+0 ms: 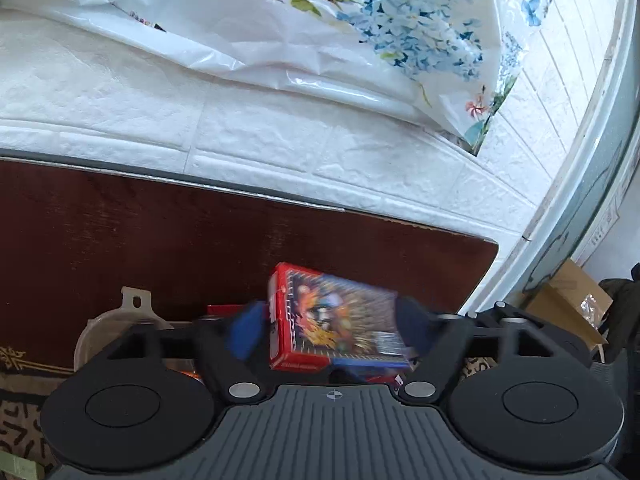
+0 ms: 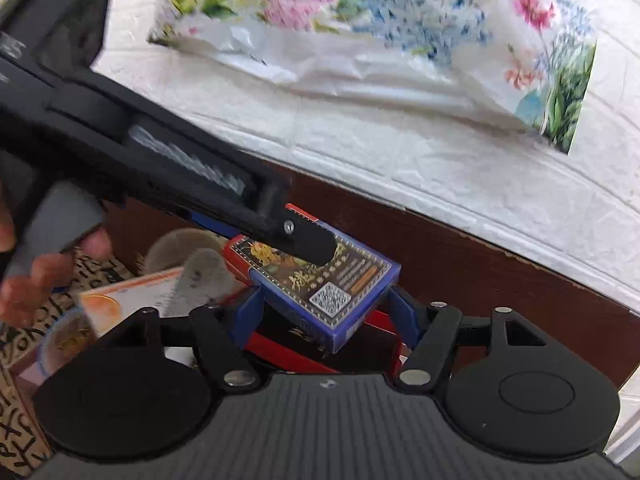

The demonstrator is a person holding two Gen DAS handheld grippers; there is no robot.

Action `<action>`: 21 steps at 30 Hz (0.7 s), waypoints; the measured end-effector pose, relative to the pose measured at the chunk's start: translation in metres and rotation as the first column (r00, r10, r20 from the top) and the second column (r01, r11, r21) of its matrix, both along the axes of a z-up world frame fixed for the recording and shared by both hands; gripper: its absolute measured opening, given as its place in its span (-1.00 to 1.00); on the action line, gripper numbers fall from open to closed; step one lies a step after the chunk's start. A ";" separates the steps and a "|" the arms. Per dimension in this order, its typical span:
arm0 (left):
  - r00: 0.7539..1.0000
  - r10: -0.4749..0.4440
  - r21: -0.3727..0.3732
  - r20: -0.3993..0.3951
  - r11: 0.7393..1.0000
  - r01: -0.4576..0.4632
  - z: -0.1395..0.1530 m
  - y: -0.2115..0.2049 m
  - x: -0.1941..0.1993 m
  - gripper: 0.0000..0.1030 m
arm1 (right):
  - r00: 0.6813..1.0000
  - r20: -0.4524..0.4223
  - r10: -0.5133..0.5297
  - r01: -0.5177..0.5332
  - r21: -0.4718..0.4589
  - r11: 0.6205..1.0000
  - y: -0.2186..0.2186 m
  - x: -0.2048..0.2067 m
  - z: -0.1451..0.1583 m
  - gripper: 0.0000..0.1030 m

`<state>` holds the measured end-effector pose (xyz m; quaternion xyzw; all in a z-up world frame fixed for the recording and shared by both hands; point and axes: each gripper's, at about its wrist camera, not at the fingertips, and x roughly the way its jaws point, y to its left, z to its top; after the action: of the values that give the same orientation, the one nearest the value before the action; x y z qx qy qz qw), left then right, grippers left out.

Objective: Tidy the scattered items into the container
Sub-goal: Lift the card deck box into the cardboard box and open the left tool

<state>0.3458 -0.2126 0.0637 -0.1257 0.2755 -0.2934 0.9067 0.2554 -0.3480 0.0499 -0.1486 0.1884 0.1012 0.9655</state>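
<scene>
in the left wrist view the left gripper [image 1: 330,330] fills the bottom of the frame, its blue-padded fingers [image 1: 246,330] spread wide. a red card box [image 1: 336,320] with a colourful printed face sits between them, tilted, in the lower middle of the frame. there is a visible gap between the left pad and the box's red side; the right pad is blurred and seems to lie just at the box's right edge, so the jaws read as open and not pressing on it. whether the box is resting on anything below is hidden by the gripper body. behind it runs a dark brown table [image 1: 160,240], and at lower left a clear plastic lid [image 1: 120,320] pokes up beside a patterned cloth [image 1: 16,420].

in the right wrist view the right gripper [image 2: 326,312] also has its jaws apart. a blue card box [image 2: 332,284] with a square code on its face lies tilted between the blue fingers [image 2: 252,312], with space on both sides, so it is not clamped. under it is something red, only partly visible. the other gripper crosses from upper left down to the middle, its tip overlapping the blue box's upper end; a hand [image 2: 24,276] holds it at the left edge. an orange-and-white packet [image 2: 120,300] lies at lower left.

a flowered plastic bag [image 1: 360,20] hangs against the white brick wall [image 1: 280,148] at the top of both views.
</scene>
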 end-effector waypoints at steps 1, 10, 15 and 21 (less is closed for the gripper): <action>1.000 0.020 0.009 0.005 1.000 -0.020 0.000 0.001 -0.001 0.88 | 1.000 0.006 -0.020 0.020 -0.002 1.000 -0.001 0.002 -0.002 0.50; 1.000 -0.001 0.029 -0.031 1.000 0.002 -0.002 0.010 -0.009 0.89 | 0.998 0.031 -0.050 0.048 0.071 0.996 -0.009 -0.017 0.001 0.78; 0.999 -0.039 0.067 -0.017 0.997 0.040 0.005 0.008 -0.027 0.95 | 0.995 0.078 -0.061 0.056 0.062 0.997 0.002 -0.032 0.013 0.95; 0.998 -0.060 0.087 -0.021 0.994 0.062 0.012 0.015 -0.054 0.98 | 0.997 0.058 -0.044 0.039 0.092 0.995 0.010 -0.048 0.024 0.99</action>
<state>0.2914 -0.1977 0.0761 -0.0798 0.3001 -0.3075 0.8995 0.2071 -0.3376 0.0741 -0.1036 0.1578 0.0852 0.9783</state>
